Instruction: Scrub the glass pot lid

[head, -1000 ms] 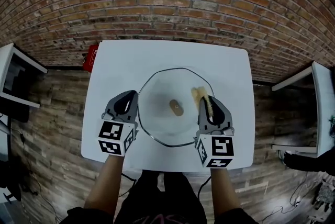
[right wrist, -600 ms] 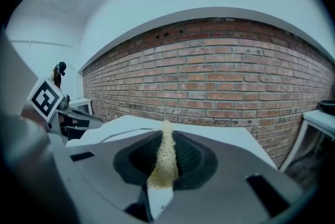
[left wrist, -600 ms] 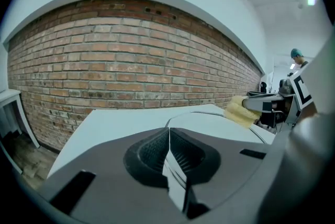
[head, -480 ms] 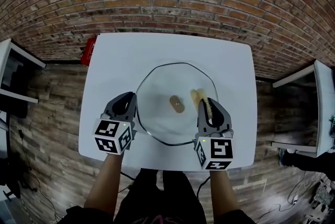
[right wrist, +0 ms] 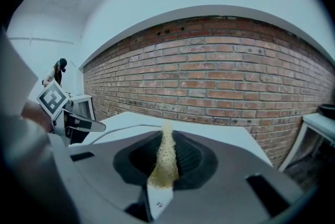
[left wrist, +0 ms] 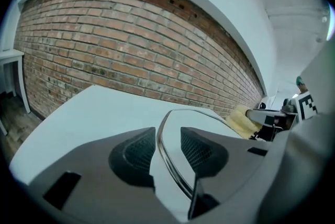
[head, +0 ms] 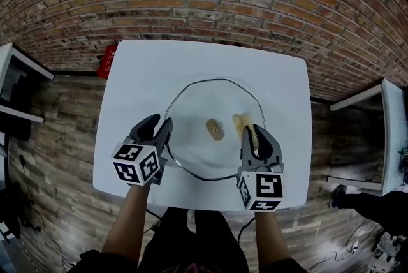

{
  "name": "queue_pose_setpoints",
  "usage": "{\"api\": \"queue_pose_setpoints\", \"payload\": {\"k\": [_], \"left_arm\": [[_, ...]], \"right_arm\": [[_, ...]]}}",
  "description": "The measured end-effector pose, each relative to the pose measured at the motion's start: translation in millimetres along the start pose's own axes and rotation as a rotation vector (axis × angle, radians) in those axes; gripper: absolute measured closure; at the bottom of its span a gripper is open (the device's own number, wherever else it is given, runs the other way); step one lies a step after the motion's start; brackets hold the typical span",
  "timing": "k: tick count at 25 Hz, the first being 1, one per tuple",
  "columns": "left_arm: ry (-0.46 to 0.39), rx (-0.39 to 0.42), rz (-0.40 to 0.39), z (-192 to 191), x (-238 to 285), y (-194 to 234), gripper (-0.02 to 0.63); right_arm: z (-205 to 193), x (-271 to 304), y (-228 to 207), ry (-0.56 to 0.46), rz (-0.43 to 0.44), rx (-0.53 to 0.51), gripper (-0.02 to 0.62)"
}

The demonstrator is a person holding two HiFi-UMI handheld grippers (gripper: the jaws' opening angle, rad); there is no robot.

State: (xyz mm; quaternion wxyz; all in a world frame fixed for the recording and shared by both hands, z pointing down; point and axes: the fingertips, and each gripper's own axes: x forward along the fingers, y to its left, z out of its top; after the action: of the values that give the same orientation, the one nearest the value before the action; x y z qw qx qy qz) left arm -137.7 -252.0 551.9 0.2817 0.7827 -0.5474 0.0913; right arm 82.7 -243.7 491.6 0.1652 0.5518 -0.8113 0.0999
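Jaws of the left gripper (left wrist: pixel 166 144) stand apart and have just been opening; the metal rim (left wrist: pixel 163 160) of the glass pot lid (head: pixel 204 103) runs between them with a gap on either side. The right gripper (right wrist: pixel 166 144) is clamped on a yellow scrub sponge (head: pixel 243 120), which lies on the lid's right part, beside the brown knob (head: pixel 215 131). The lid lies flat at the middle of the white desk (head: pixel 140 83), its left rim toward the left gripper. A brick wall (head: pixel 204 4) rises behind the desk's far edge.
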Motion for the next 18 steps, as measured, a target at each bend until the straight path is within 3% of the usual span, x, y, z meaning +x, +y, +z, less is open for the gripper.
{"api": "queue_pose_setpoints", "payload": {"k": [9, 18], "left_arm": [[0.023, -0.097, -0.025, -19.7, 7.9, 2.3, 0.471], [0.043, -0.050, 0.017, -23.6, 9.2, 6.8, 0.497]], "right_arm": [[-3.1, -3.0, -3.2, 0.014, -0.010, -0.012, 0.537], [2.4, 3.7, -2.9, 0.009, -0.001, -0.023, 0.537]]}}
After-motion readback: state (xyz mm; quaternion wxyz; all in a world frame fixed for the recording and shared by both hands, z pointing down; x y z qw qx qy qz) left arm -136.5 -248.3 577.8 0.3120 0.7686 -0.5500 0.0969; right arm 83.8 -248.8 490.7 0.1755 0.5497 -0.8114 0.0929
